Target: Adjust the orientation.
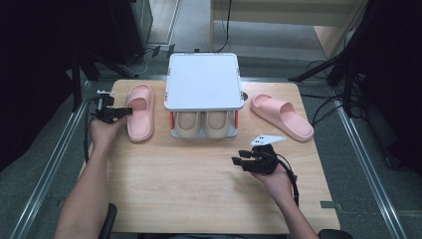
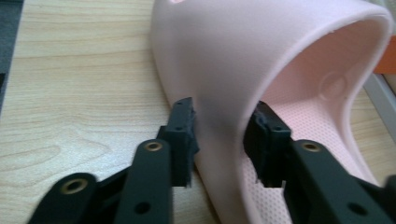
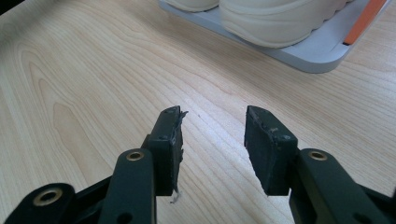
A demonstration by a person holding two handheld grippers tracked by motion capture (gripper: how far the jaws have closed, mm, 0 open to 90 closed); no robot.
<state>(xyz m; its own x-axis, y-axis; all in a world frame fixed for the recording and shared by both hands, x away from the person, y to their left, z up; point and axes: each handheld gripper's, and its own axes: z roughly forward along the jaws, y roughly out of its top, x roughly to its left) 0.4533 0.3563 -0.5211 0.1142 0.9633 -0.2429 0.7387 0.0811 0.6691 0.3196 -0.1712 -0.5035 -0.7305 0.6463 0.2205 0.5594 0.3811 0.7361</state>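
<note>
Two pink slippers (image 1: 140, 112) (image 1: 282, 116) and a beige pair (image 1: 204, 124) are shown. The rack (image 1: 203, 82) is white with orange posts. The table (image 1: 199, 184) is light wood-grained. Both grippers (image 1: 121, 113) (image 1: 238, 163) are black.

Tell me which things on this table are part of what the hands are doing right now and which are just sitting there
In the job:
- left pink slipper, its strap wall between the pads
- left gripper, closed on that strap
- two-tier white rack

Lying about:
- right pink slipper, untouched
- beige slippers on the rack's lower shelf
- right gripper, open over bare table
</note>
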